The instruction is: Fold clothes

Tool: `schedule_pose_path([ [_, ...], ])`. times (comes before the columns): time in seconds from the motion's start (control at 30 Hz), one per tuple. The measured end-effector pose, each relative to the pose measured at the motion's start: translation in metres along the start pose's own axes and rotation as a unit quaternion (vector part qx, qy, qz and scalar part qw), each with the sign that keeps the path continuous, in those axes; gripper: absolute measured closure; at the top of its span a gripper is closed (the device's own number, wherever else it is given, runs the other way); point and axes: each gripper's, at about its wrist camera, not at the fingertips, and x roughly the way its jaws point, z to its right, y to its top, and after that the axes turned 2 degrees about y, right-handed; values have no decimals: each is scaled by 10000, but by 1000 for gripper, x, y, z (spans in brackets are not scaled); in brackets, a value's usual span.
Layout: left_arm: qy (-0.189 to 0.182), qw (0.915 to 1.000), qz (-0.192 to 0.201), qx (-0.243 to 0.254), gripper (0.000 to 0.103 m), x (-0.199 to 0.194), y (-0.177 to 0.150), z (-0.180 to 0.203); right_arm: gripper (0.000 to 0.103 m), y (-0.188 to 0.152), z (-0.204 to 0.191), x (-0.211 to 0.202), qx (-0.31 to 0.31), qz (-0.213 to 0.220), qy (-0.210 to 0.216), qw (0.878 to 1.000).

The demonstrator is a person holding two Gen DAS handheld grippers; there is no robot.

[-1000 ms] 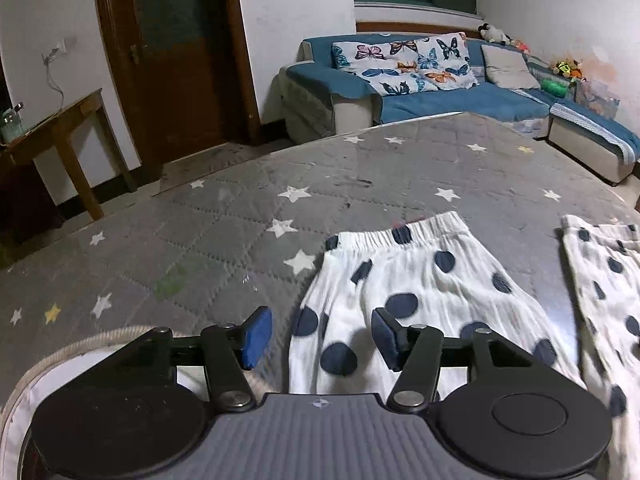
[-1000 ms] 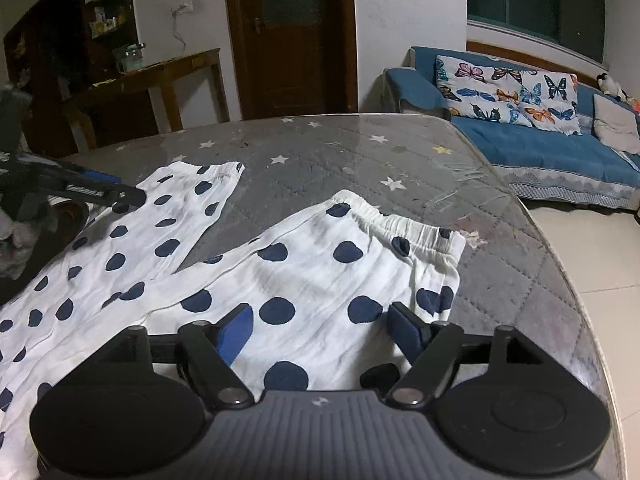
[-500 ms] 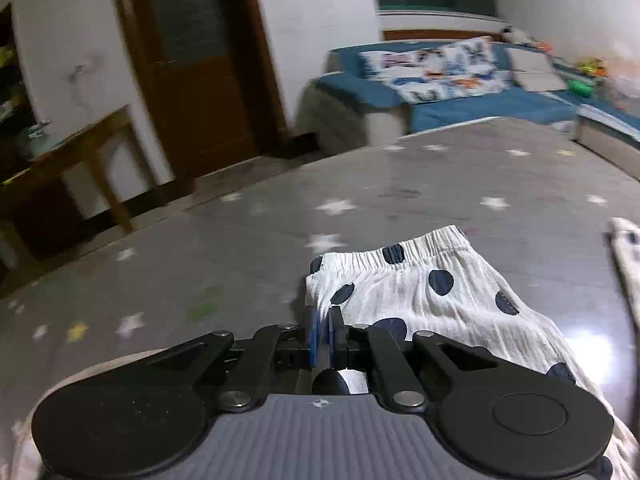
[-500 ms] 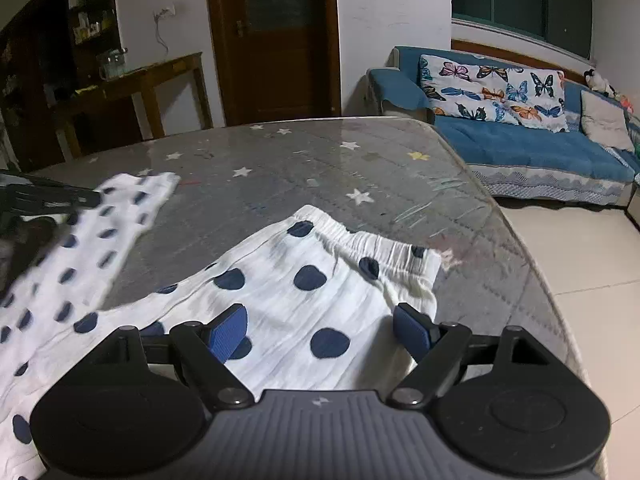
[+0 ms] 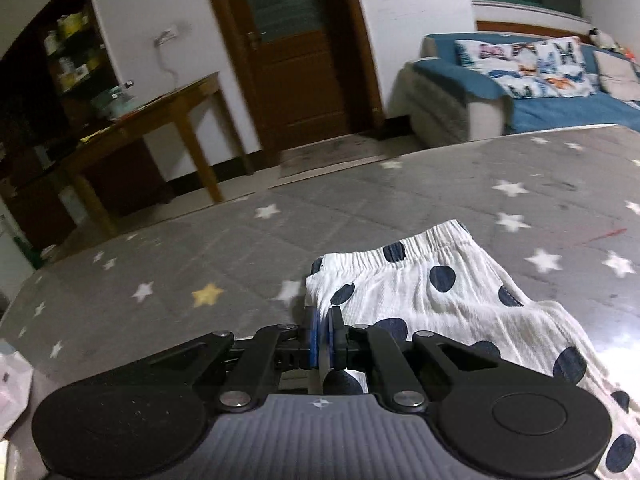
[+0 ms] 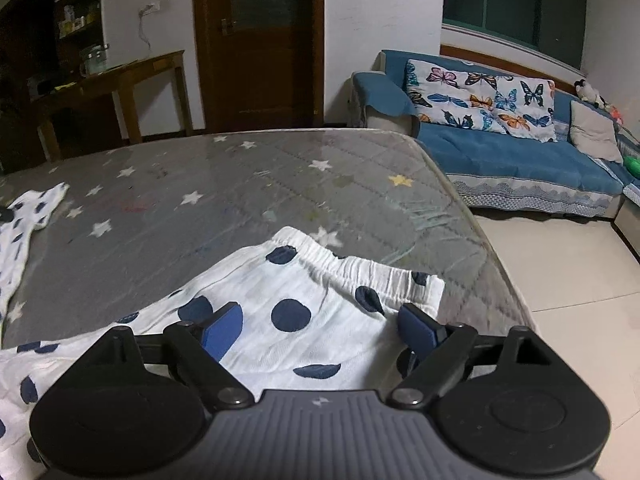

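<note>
The counter (image 5: 440, 184) is covered with a grey quilted cloth printed with white stars and a few yellow ones; it shines a little under the light. In the right wrist view its rounded right edge is seen, and beyond it a pale tiled floor (image 6: 568, 280). Behind the counter stand a dark brown door (image 6: 260, 40), a white wall with a socket and hanging cable, a wooden side table (image 5: 160, 108) with small things on it, and dark shelves at the far left. On the right is a blue sofa (image 6: 508, 160) with a butterfly cushion (image 6: 480, 100) and a plain one, under a dark window.

The clothes (image 6: 300, 292) are white with dark blue dots and lie flat on the counter, spread across its near part. One elastic hem is in front of the right gripper (image 6: 320, 328), near the counter's right edge. The other hem (image 5: 400, 248) is in front of the left gripper (image 5: 322, 336).

The left jaws are closed on the edge of the clothes, just at the left corner near that hem; a thin strip of white cloth shows between the blue pads. The right jaws are opening and stand wide above the cloth, with the dotted cloth lying between them but not pressed.

The left wrist view is blurred, so the far objects are soft. The lower part of the clothes is hidden under both gripper bodies. At the left edge of the left wrist view a pale object (image 5: 12, 384) is cut off and I cannot tell what it is.
</note>
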Motion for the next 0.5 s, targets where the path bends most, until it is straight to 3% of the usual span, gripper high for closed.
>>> schedule_pose_path([
  [0.2, -123, 9999, 77, 14, 91, -11, 2, -7, 16, 14, -2, -2, 69, 60, 85, 9999],
  [0.3, -357, 9989, 296, -10, 91, -33, 5, -3, 18, 18, -11, 2, -158, -47, 92, 9998],
  [0.4, -872, 9948, 492, 177, 91, -63, 2, 13, 20, 23, -22, 11, -395, -142, 127, 9990],
  [0.5, -1607, 9837, 602, 530, 91, -98, -10, 38, 21, 29, -32, 21, -532, -216, 117, 9983],
])
